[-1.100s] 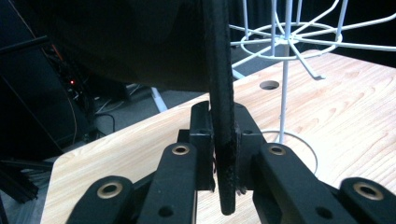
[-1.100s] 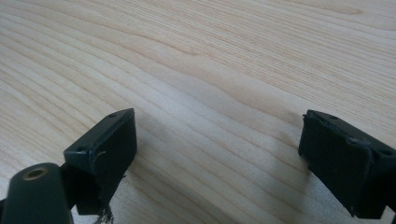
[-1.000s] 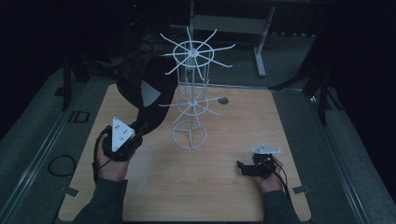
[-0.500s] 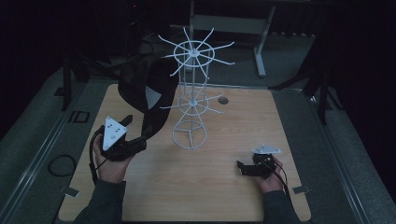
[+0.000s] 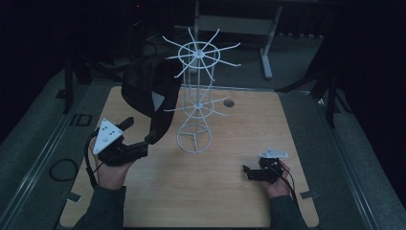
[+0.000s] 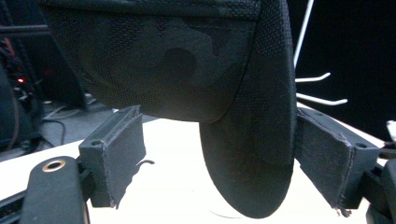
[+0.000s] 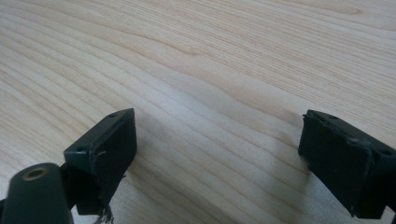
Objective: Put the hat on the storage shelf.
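Observation:
A black cap (image 5: 148,84) hangs at the left side of a white wire rack (image 5: 196,52), apparently on one of its upper arms. My left gripper (image 5: 140,132) is just below it, and its jaws have just been opening. In the left gripper view the cap's brim (image 6: 247,154) hangs down between the spread pads (image 6: 116,154) and lies close to the right one. This left gripper (image 6: 219,140) is open. My right gripper (image 5: 249,171) rests low over the wooden table (image 5: 220,191) at the front right. Its jaws (image 7: 224,154) are open with bare wood between them.
The rack's round base (image 5: 194,139) stands on the middle of the table, with wire arms sticking out at two heights. A small dark round hole (image 5: 229,103) lies behind the rack. A metal stand (image 5: 268,48) rises beyond the far edge.
The left gripper's jaws have spread apart from around the cap's brim. The hand has turned a little without moving far. The right hand has stayed still.

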`<move>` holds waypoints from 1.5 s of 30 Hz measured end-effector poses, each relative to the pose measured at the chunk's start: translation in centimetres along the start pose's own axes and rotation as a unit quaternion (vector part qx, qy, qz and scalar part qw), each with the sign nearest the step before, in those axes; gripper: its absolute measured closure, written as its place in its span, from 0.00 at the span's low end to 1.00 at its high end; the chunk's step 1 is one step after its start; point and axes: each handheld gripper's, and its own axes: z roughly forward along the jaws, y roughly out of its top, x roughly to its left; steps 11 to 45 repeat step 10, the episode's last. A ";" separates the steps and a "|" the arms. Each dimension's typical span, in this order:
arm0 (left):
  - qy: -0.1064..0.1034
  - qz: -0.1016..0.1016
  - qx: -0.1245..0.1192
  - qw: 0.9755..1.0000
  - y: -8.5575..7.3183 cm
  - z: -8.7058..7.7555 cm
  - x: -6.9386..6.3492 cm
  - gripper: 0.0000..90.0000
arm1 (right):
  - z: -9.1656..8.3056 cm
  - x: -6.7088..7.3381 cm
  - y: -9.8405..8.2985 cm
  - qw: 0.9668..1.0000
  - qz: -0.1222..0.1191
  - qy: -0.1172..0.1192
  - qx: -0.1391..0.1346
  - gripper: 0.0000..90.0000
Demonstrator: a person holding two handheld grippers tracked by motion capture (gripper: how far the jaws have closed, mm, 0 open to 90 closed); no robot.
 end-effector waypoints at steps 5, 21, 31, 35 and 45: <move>-0.015 -0.012 0.000 1.000 0.2 -0.2 0.0 0.23 | 0.0 0.0 0.0 1.000 0.000 0.000 0.000 0.13; -0.017 -0.014 0.004 1.000 0.3 -0.3 -0.3 0.23 | 0.0 0.0 0.0 1.000 0.000 0.000 0.000 0.13; -0.017 -0.014 0.004 1.000 0.3 -0.3 -0.3 0.23 | 0.0 0.0 0.0 1.000 0.000 0.000 0.000 0.13; -0.017 -0.014 0.004 1.000 0.3 -0.3 -0.3 0.23 | 0.0 0.0 0.0 1.000 0.000 0.000 0.000 0.13; -0.017 -0.014 0.004 1.000 0.3 -0.3 -0.3 0.23 | 0.0 0.0 0.0 1.000 0.000 0.000 0.000 0.13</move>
